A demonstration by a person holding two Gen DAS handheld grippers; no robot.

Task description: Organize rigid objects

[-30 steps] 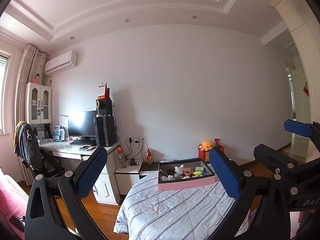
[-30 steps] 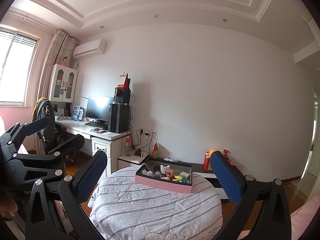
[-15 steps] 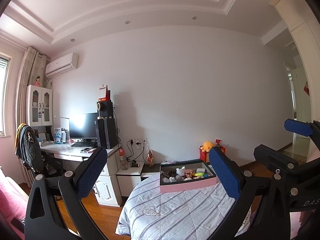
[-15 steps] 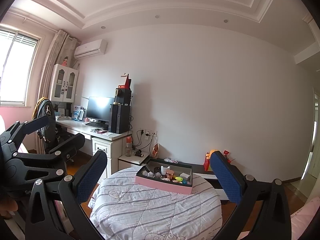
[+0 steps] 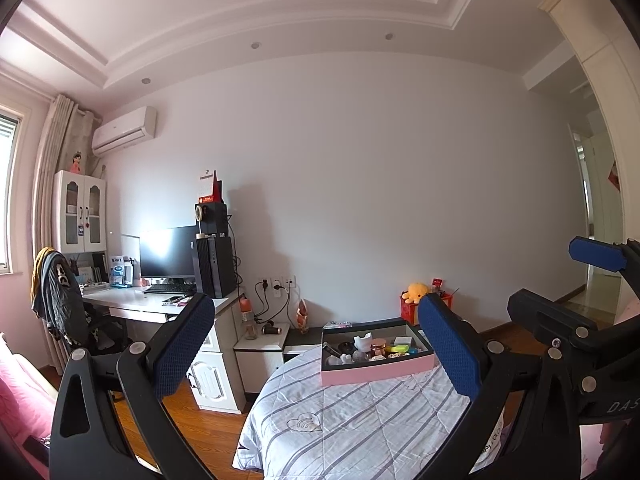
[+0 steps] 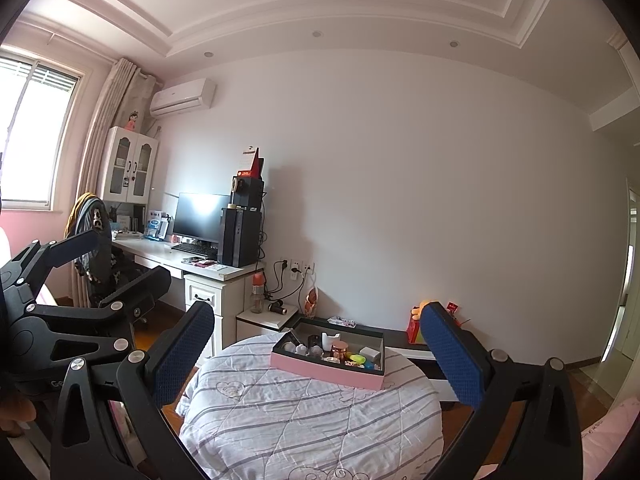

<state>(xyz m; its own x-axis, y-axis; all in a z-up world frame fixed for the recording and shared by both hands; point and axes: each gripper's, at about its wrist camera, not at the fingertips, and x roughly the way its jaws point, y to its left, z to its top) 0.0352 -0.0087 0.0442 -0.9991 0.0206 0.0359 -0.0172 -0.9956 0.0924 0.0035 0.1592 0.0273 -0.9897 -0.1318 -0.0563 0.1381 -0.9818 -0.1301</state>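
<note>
A pink box (image 5: 376, 372) (image 6: 326, 368) with a dark inside lies at the far end of a round surface under a striped grey quilt (image 5: 360, 424) (image 6: 304, 412). Several small rigid items fill it: a white holder (image 6: 330, 339), a copper-coloured jar (image 6: 340, 349), a yellow-green piece (image 6: 356, 357). My left gripper (image 5: 316, 344) is open and empty, held well back from the box. The right gripper (image 6: 316, 350) is likewise open and empty, and shows at the right edge of the left wrist view (image 5: 560, 288).
A white desk (image 6: 188, 260) with monitor, black tower and keyboard stands left, a chair with a jacket (image 6: 92, 236) before it. A low nightstand (image 6: 266, 316) carries a bottle. A yellow plush (image 5: 416, 292) sits by the wall. Wooden floor (image 5: 192, 432) lies left of the quilt, a doorway (image 5: 596, 256) right.
Both cameras have tilted slightly, so the box and room sit a little lower in view than a second ago. The jaws have kept the same wide spread.
</note>
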